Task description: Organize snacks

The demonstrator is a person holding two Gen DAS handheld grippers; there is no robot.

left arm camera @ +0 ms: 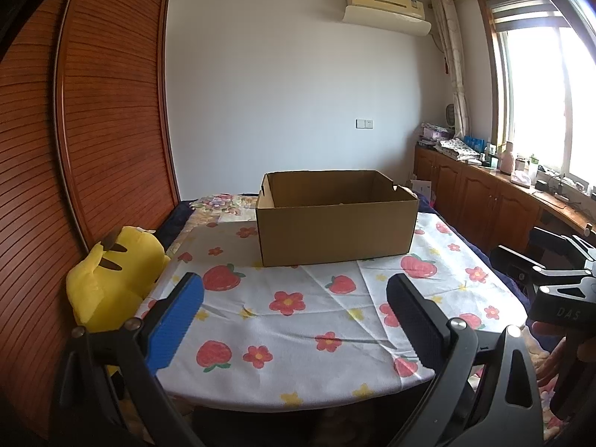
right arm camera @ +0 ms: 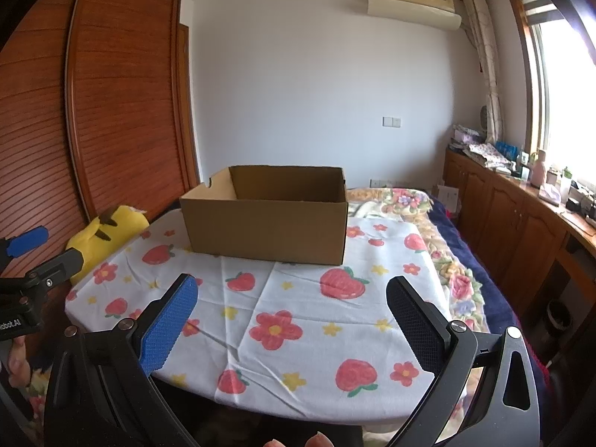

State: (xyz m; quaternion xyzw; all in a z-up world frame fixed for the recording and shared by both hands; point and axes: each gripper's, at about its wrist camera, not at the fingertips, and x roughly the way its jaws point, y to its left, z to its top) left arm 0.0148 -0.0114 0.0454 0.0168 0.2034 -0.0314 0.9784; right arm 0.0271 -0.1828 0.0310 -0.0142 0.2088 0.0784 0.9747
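Observation:
An open brown cardboard box [left arm camera: 337,219] stands on the far part of a table covered by a white cloth with strawberries and flowers [left arm camera: 290,339]; it also shows in the right wrist view [right arm camera: 266,219]. What lies inside the box is hidden. No snacks are in view. My left gripper [left arm camera: 296,287] is open and empty above the table's near edge. My right gripper [right arm camera: 292,288] is open and empty over the near edge too. The right gripper's body shows at the right edge of the left wrist view [left arm camera: 558,287]. The left one shows at the left of the right wrist view [right arm camera: 33,260].
A yellow plush toy [left arm camera: 111,279] leans at the table's left side against a wooden louvered wardrobe [left arm camera: 93,111]. A bed with a floral blanket [right arm camera: 447,260] lies to the right. Wooden cabinets [right arm camera: 521,223] with clutter run under the window.

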